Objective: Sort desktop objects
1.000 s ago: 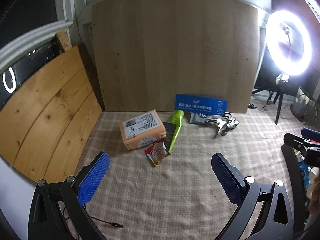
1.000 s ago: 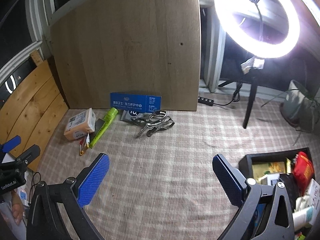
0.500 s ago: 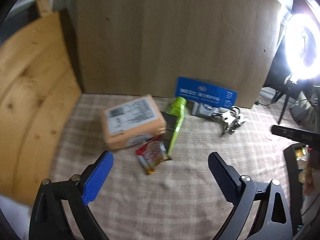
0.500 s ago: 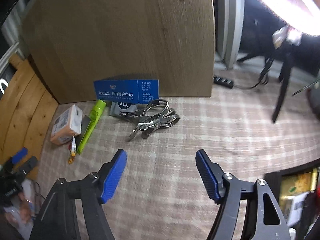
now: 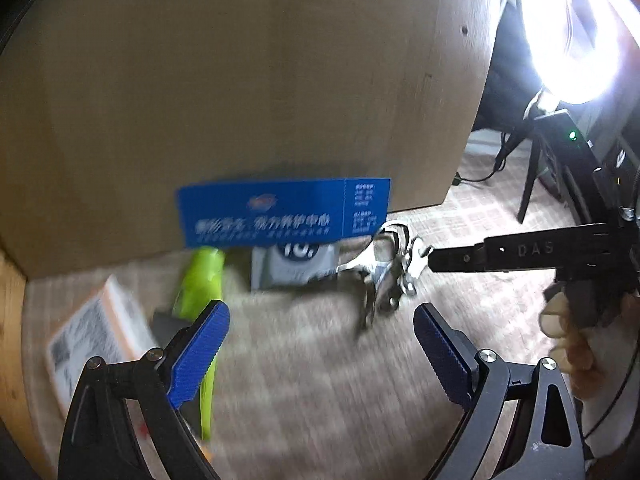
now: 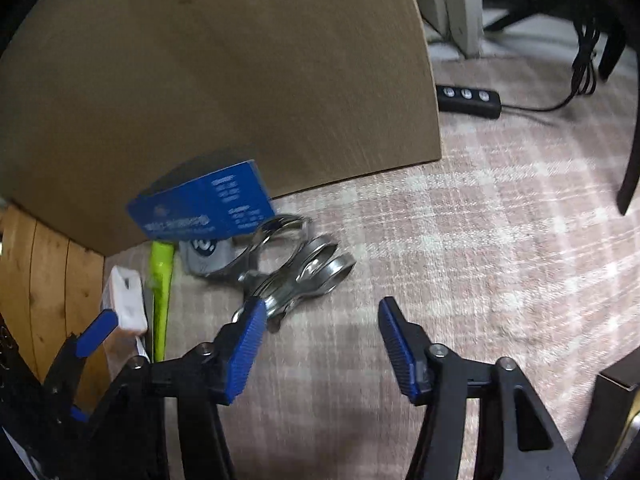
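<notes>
A heap of metal clips (image 5: 384, 276) (image 6: 296, 272) lies on the checked cloth in front of a blue box (image 5: 284, 212) (image 6: 200, 208) leaning on the wooden board. A green tube (image 5: 200, 296) (image 6: 162, 292), a grey packet (image 5: 292, 264) (image 6: 204, 256) and an orange box (image 5: 92, 336) lie to the left. My left gripper (image 5: 320, 356) is open and empty, close before the tube and clips. My right gripper (image 6: 320, 340) is open and empty, just short of the clips; its tip (image 5: 456, 258) reaches them in the left wrist view.
A wooden board (image 5: 240, 80) stands upright behind the objects, a pine panel (image 6: 40, 288) at the left. A ring light (image 5: 576, 32) shines at the right. A black power strip (image 6: 468, 100) with its cable lies on the cloth behind.
Both grippers have moved forward and down toward the objects. The right gripper has closed in on the metal clips. Both stay open.
</notes>
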The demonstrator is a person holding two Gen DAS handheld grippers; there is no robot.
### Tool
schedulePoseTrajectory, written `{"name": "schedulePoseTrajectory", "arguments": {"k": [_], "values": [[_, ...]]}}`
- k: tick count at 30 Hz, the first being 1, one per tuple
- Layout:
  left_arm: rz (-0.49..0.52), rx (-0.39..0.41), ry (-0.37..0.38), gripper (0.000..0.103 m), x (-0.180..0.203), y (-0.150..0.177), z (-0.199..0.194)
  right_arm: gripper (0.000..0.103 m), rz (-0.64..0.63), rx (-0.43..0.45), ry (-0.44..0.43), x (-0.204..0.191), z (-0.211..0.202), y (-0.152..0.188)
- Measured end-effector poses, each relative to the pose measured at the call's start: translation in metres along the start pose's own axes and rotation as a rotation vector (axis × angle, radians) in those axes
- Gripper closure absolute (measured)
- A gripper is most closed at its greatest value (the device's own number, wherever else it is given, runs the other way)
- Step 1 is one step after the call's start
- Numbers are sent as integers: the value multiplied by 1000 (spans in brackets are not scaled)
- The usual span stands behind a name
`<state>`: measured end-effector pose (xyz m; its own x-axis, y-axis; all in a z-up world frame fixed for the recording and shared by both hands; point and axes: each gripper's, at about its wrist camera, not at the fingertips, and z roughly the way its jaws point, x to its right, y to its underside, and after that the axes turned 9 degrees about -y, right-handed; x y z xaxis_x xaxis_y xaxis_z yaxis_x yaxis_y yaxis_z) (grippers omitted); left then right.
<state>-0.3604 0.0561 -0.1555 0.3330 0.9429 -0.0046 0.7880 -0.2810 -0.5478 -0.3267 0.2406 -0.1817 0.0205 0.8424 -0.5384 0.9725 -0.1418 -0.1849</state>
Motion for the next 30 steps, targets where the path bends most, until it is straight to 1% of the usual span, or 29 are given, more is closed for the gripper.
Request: {"name": "schedulePoseTrajectory", "arguments": {"k": [1, 3, 5, 7, 8, 10, 12, 14, 17, 18, 20, 21, 22, 25, 27, 30], "values": [[25, 18, -19, 7, 4, -8, 4, 53, 9, -1, -8, 3, 1, -3], [38, 39, -30, 7, 5, -19, 11, 53, 15, 9, -9, 6, 1, -9], [60, 18, -6, 7, 8, -32, 27, 53, 21, 10, -6, 9, 3, -14], [67, -14, -6, 7, 10, -40, 44, 53, 32, 1, -13, 12, 8, -18], [57, -35, 10, 8, 10, -43, 53, 53, 37, -3, -16, 13, 10, -20], [51, -53, 56, 9, 13, -44, 62, 54, 41, -15, -20, 14, 15, -22], [81, -50, 90, 11, 21, -44, 68, 61, 44, -28, -24, 15, 18, -23], [112, -61, 99, 11, 30, -42, 74, 62, 53, -37, -46, 16, 21, -25], [153, -77, 119, 16, 46, -38, 82, 67, 57, -41, -60, 16, 23, -29], [167, -81, 124, 21, 51, -36, 83, 69, 54, -43, -61, 15, 23, -29], [186, -99, 144, 28, 62, -32, 87, 69, 40, -49, -59, 11, 25, -28], [192, -106, 156, 35, 67, -31, 88, 69, 36, -51, -60, 10, 25, -28], [195, -112, 165, 38, 70, -29, 89, 69, 34, -55, -65, 10, 26, -26], [209, -106, 156, 38, 82, -24, 87, 69, 24, -60, -69, 9, 26, -21], [184, -117, 192, 38, 86, -20, 84, 69, 19, -62, -63, 10, 24, -16], [171, -120, 202, 38, 94, -7, 76, 69, 11, -72, -57, 11, 23, -12]]}}
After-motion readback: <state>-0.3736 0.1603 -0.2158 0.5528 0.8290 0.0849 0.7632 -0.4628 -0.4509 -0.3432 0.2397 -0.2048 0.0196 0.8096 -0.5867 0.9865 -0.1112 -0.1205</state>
